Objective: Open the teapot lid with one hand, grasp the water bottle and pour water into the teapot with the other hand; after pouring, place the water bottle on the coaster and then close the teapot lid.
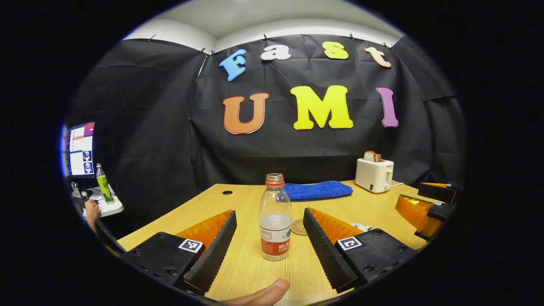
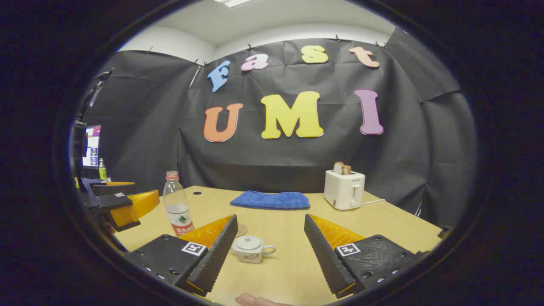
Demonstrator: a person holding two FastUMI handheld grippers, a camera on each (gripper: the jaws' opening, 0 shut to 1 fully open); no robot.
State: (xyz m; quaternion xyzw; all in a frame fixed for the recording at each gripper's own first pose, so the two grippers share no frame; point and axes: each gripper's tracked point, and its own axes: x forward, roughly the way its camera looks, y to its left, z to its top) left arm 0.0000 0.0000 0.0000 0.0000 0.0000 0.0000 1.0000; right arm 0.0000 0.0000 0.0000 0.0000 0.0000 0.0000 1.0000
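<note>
- Closest to us in the left gripper view, a fingertip (image 1: 272, 292) pokes in at the bottom edge, just in front of the left gripper (image 1: 267, 242), whose fingers stand wide apart and hold nothing.
- Between those fingers, but touching neither, we see the water bottle (image 1: 275, 219) standing upright on the wooden table (image 1: 246, 272), uncapped and partly filled.
- Just behind the bottle to its right lies the round coaster (image 1: 299, 227), flat on the table.
- In the right gripper view, we find the right gripper (image 2: 270, 250) with its fingers also spread wide and bare.
- A small white teapot (image 2: 251, 248) sits on the table between them, nearer the left finger, with its lid on.
- Farther back at mid-table lies a folded blue cloth (image 2: 272, 199), and to its right a white toaster (image 2: 344, 189) holds bread.
- At the far left a monitor (image 1: 80, 149) glows on a side desk, with a green bottle (image 1: 103, 183) beside it.
</note>
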